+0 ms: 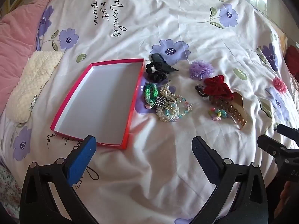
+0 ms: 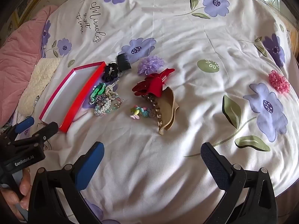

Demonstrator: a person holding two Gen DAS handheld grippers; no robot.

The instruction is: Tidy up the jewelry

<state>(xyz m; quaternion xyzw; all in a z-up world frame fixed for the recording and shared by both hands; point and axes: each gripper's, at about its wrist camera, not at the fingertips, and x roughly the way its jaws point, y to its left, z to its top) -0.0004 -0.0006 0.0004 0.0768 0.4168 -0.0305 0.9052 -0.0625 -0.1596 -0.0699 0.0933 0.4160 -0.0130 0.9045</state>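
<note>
An empty red-rimmed box tray (image 1: 130,100) (image 2: 82,95) lies on the flowered bedsheet. Right of it is a heap of pearl and bead bracelets (image 1: 168,104) (image 2: 106,100) with a green braided band (image 1: 150,93). Behind it lie a black scrunchie (image 1: 156,72) (image 2: 110,72) and a black comb clip (image 1: 164,63) (image 2: 123,61). Further right are a lilac flower (image 1: 201,70) (image 2: 150,64), a red bow clip (image 1: 218,87) (image 2: 153,85), a beige claw clip (image 1: 237,110) (image 2: 167,110) and a pastel bead bracelet (image 1: 217,113) (image 2: 140,112). My left gripper (image 1: 143,147) and right gripper (image 2: 152,155) are open and empty, hovering near the front.
A pink flower (image 1: 279,85) (image 2: 279,82) lies far right. A pink quilt (image 1: 15,52) and a cream pillow (image 1: 35,82) are at the left. The right gripper's body (image 1: 280,149) shows at the left wrist view's right edge.
</note>
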